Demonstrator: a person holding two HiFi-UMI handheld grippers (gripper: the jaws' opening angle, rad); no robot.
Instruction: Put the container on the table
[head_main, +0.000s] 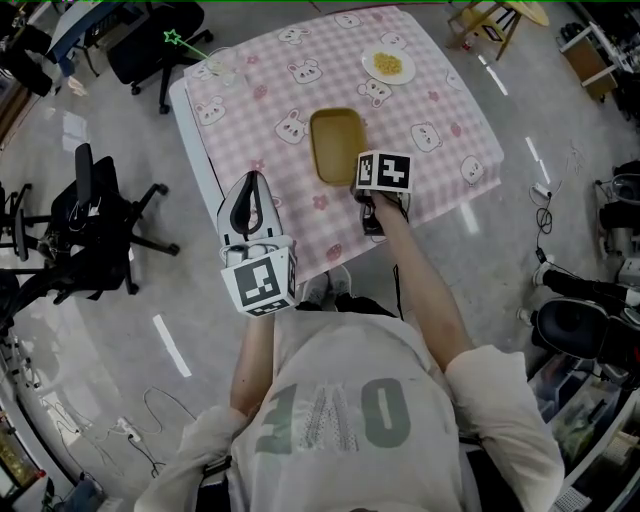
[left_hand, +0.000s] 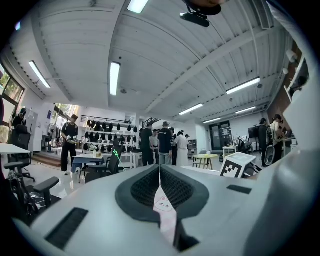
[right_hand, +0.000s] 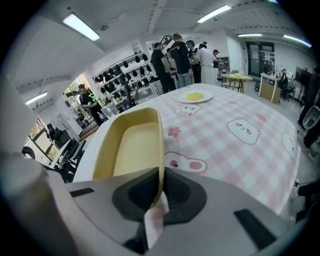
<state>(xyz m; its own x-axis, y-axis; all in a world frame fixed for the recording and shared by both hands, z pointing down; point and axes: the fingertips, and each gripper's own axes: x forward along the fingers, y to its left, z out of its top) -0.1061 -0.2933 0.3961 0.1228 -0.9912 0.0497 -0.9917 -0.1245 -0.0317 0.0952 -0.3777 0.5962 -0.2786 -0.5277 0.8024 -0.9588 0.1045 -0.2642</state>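
A shallow yellow container (head_main: 336, 145) sits over the middle of the table (head_main: 440, 110), which has a pink checked cloth with bear prints. My right gripper (head_main: 360, 186) is shut on the rim at the container's near right corner. In the right gripper view the yellow container (right_hand: 131, 145) stretches away from my right gripper (right_hand: 161, 187), its rim pinched between the pads. Whether its base rests on the cloth I cannot tell. My left gripper (head_main: 252, 185) hangs by the table's near left edge. In its own view the left gripper (left_hand: 160, 185) is shut on nothing.
A white plate of yellow food (head_main: 388, 66) stands at the table's far right, also seen as a plate (right_hand: 195, 96) beyond the container. A clear cup (head_main: 222, 65) is at the far left corner. Office chairs (head_main: 100, 220) stand on the left, a wooden stool (head_main: 485, 22) far right. Several people stand in the background.
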